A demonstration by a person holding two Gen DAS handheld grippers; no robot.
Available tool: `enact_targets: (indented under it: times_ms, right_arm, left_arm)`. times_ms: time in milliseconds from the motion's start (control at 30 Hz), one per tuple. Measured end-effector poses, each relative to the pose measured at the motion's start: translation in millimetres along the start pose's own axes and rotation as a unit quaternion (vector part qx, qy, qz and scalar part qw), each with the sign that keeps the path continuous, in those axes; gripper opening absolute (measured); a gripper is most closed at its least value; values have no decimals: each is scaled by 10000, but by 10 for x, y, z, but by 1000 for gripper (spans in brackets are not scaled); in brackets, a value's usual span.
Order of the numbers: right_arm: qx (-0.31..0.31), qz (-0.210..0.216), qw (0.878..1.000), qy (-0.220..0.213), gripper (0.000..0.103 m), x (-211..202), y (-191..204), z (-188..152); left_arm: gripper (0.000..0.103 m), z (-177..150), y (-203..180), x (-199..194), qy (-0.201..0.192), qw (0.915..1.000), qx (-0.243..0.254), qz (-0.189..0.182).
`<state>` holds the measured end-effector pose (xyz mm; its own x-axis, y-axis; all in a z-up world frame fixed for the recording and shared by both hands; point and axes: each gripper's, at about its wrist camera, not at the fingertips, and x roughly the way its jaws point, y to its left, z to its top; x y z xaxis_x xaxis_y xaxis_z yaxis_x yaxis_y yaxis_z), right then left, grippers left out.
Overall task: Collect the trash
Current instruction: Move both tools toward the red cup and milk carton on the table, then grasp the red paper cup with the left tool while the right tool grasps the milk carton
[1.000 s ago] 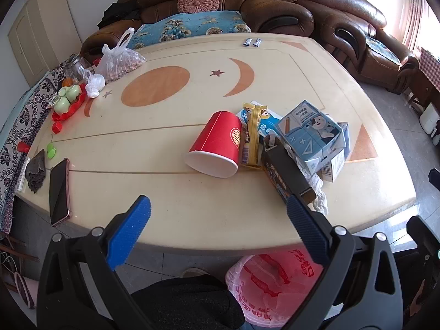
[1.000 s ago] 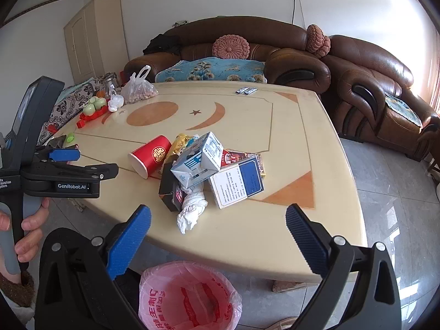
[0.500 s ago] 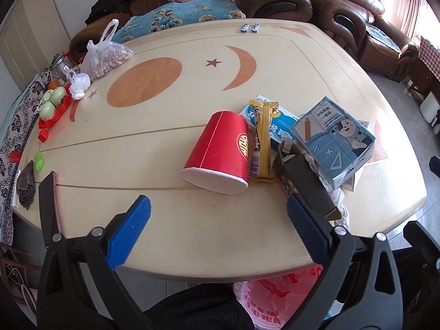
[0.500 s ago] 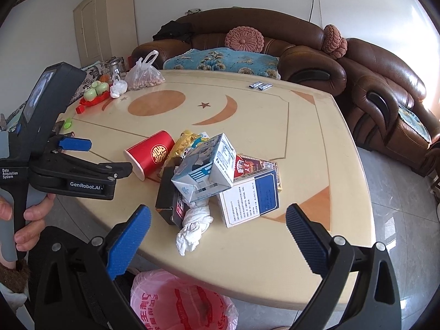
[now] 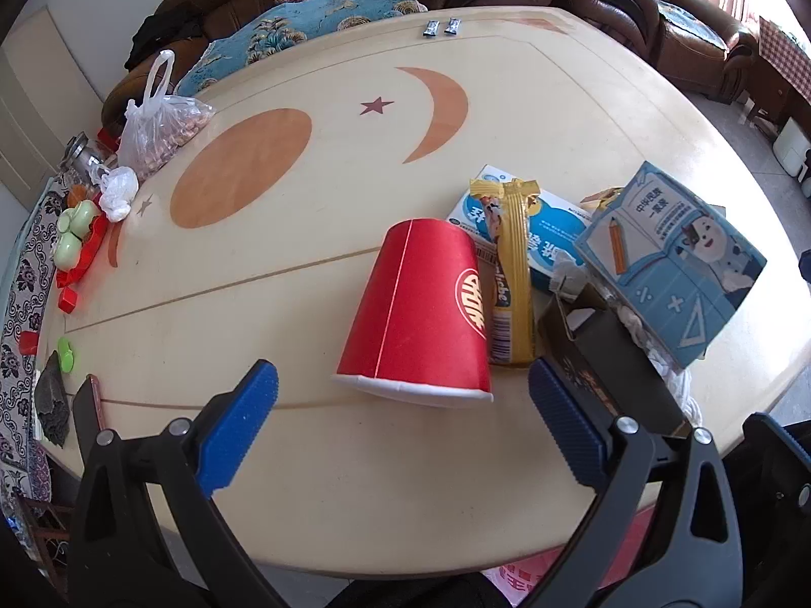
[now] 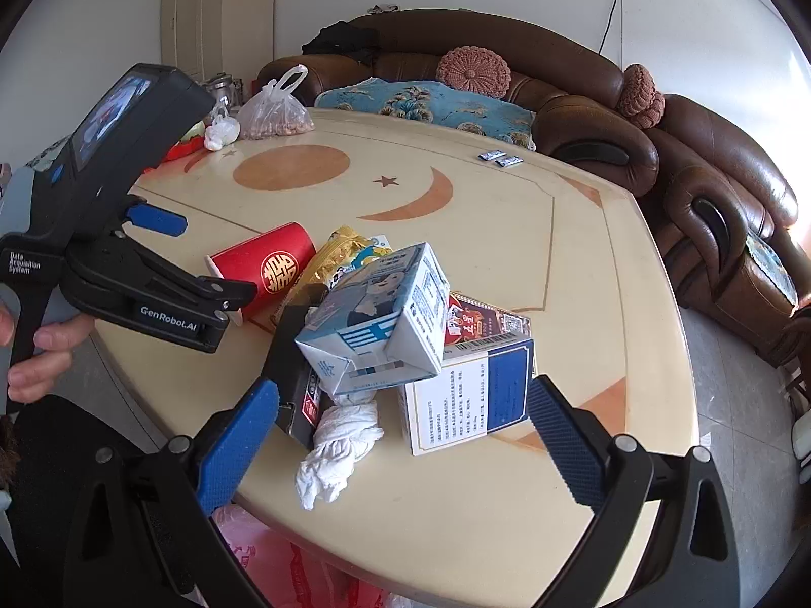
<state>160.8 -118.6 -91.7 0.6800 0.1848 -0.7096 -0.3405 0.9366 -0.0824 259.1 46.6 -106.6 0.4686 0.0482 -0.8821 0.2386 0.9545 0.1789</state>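
Observation:
A red paper cup (image 5: 420, 314) lies on its side on the cream table (image 5: 304, 481), its rim toward me. My left gripper (image 5: 403, 425) is open and empty, its jaws just short of the cup's rim. Right of the cup lie a gold wrapper (image 5: 514, 273), a dark carton (image 5: 603, 359) and a blue milk carton (image 5: 669, 258). In the right wrist view my right gripper (image 6: 403, 435) is open and empty, near a white tissue wad (image 6: 337, 446), the milk carton (image 6: 380, 324) and a white and blue box (image 6: 471, 395). The cup (image 6: 268, 266) and left gripper (image 6: 203, 263) show there too.
A pink trash bag (image 6: 284, 567) hangs below the table's near edge. A bag of nuts (image 5: 157, 126), fruit on a red tray (image 5: 76, 233) and a phone (image 5: 91, 410) lie at the table's left. Two small sachets (image 5: 441, 26) lie at the far edge. Brown sofas stand behind.
Both grippers have moved forward toward the trash pile. The left gripper has closed in on the red cup's rim. Both stay open.

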Motion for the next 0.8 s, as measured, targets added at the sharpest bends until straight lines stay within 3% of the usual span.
enact_targets:
  times_ms: [433,800]
  right_arm:
    - [-547,-259,9981,-63,96,384,116,21]
    - [-1044,-673,9899,-688,93,462,272,1]
  left_arm:
    - [97,165,70,379,172,9996,228,-80]
    - [97,239,66,553,137,9988,382,-287]
